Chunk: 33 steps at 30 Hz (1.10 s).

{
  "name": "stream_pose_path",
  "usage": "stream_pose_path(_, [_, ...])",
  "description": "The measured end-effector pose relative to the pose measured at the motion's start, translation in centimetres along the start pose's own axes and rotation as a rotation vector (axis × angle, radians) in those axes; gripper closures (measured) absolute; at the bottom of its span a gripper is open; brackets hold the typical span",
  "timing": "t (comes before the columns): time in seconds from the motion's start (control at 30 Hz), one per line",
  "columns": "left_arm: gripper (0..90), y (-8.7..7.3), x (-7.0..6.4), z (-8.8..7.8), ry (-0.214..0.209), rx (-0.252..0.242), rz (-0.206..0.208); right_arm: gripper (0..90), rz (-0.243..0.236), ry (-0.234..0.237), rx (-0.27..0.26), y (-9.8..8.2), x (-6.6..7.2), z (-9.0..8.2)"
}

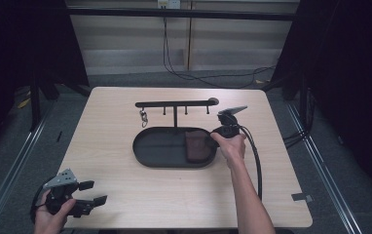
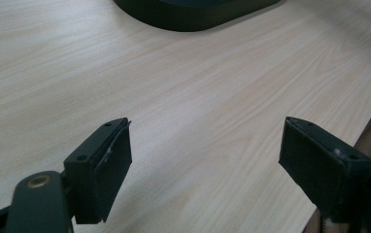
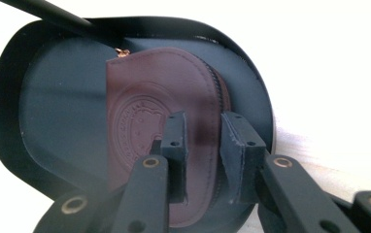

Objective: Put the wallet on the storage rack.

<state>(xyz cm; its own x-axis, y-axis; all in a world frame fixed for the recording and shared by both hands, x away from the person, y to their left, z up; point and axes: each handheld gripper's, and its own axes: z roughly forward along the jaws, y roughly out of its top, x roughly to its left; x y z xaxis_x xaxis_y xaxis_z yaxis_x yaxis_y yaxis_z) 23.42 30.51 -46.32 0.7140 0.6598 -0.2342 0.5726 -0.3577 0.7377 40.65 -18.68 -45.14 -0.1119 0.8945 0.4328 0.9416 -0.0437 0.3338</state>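
A brown leather zip pouch (image 1: pixel 196 145) (image 3: pixel 144 97) with an embossed crest lies flat in the right end of a black oval tray (image 1: pixel 145 158) (image 3: pixel 4 97). My right gripper (image 1: pixel 211 138) (image 3: pixel 203 119) hovers just over the pouch's right part. Its jaws stand a narrow gap apart, and the pouch's surface shows between them, not pinched. At the table's near left corner my left gripper (image 1: pixel 95 192) (image 2: pixel 205 124) is held wide open above bare wood, nothing between its pads.
A black T-shaped hook rail (image 1: pixel 174 104) rises from the tray's far side, with a small metal clip (image 1: pixel 143 117) hanging at its left end. A grey tag (image 1: pixel 302 197) lies near the table's right front corner. Cables (image 1: pixel 198 75) run across the floor behind.
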Motion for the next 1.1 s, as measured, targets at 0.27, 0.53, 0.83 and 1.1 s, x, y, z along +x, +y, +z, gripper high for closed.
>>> stream_pose_path(0.27, [19.1,0.0,0.0,0.0,0.001,0.001,-0.006,53.3,-0.009,0.012,-0.037,0.0,0.0,-1.0])
stream_pose_path(0.53, [19.1,0.0,0.1,0.0,0.003,-0.004,-0.015,29.5,-0.035,0.018,-0.058,-0.4,-0.1,-2.5])
stream_pose_path(0.83, [19.1,0.0,0.3,0.1,0.018,-0.016,-0.029,18.7,-0.099,0.008,-0.118,-1.3,0.3,-4.5])
stream_pose_path(1.1, [19.1,0.1,0.3,0.2,0.028,-0.025,-0.052,15.3,-0.141,-0.001,-0.153,-2.9,-0.3,-5.4])
